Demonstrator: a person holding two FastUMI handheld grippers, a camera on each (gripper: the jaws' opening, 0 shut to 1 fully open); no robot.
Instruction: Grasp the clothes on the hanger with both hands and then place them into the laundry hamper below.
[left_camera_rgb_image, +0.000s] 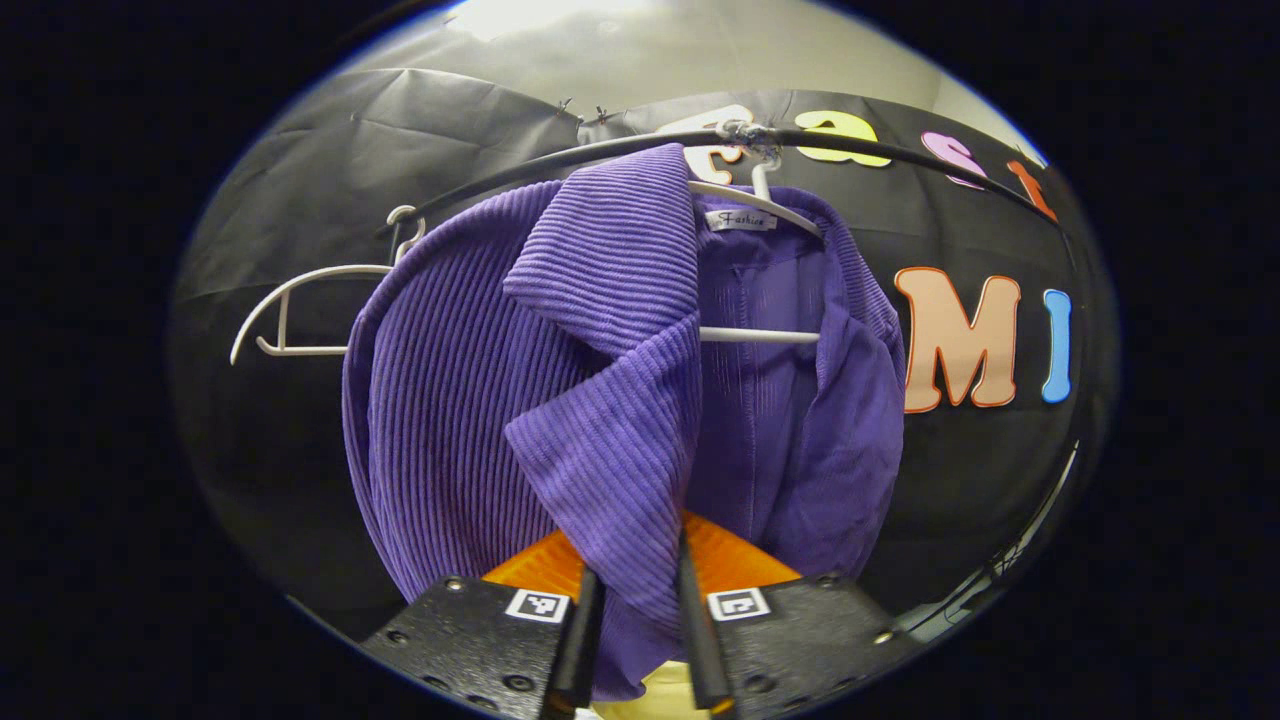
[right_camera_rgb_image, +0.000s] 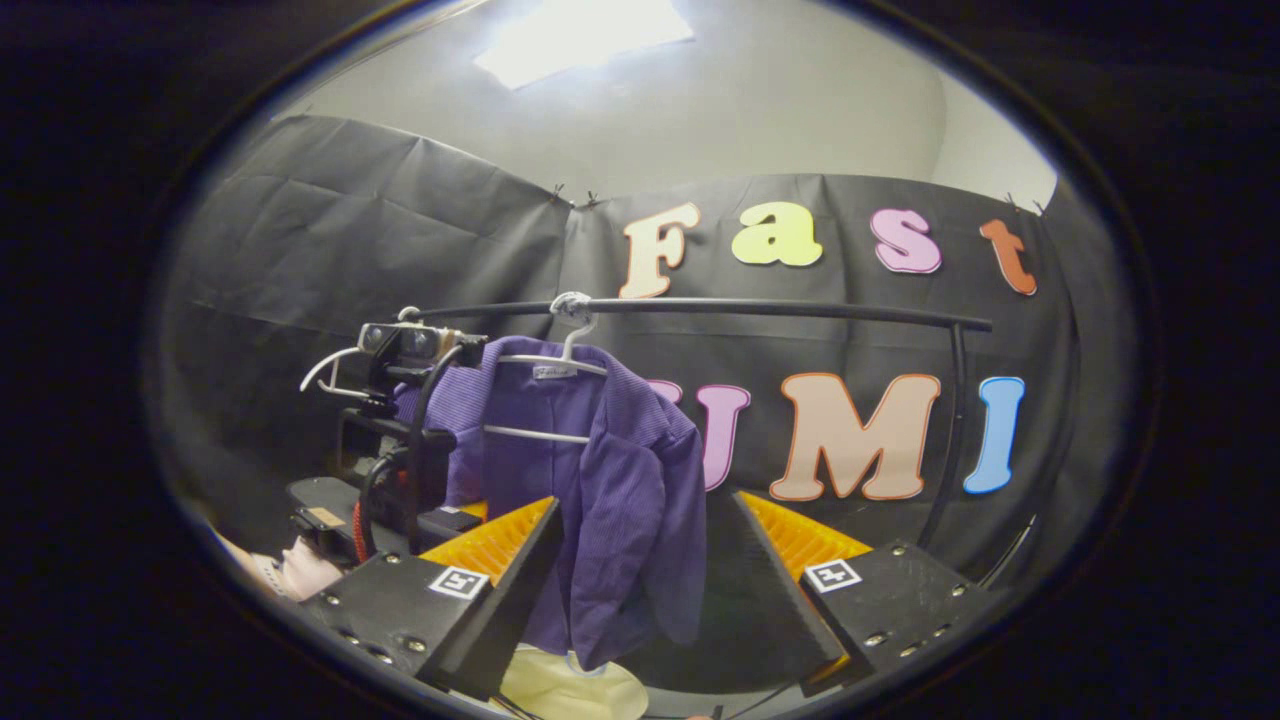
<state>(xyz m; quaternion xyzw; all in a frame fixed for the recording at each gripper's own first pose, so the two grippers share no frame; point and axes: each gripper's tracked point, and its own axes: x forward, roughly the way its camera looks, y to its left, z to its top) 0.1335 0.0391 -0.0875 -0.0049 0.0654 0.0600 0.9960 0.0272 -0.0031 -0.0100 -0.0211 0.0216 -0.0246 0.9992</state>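
Note:
A purple ribbed jacket (left_camera_rgb_image: 600, 380) hangs on a white hanger (left_camera_rgb_image: 760, 335) from the black rail (left_camera_rgb_image: 900, 155). My left gripper (left_camera_rgb_image: 638, 580) is shut on the jacket's front flap, and the cloth runs down between both fingers. In the right gripper view the same jacket (right_camera_rgb_image: 630, 500) hangs ahead, its right side in line with the gap of my right gripper (right_camera_rgb_image: 648, 505), which stands wide open and holds nothing. The left gripper (right_camera_rgb_image: 400, 420) and the hand (right_camera_rgb_image: 290, 570) holding it appear at the jacket's left. A pale cream hamper (right_camera_rgb_image: 570, 690) peeks out below the jacket.
An empty white hanger (left_camera_rgb_image: 300, 310) hangs on the rail left of the jacket. The rail (right_camera_rgb_image: 760, 307) bends down into an upright post (right_camera_rgb_image: 950, 430) at the right. The black cloth wall stands close behind.

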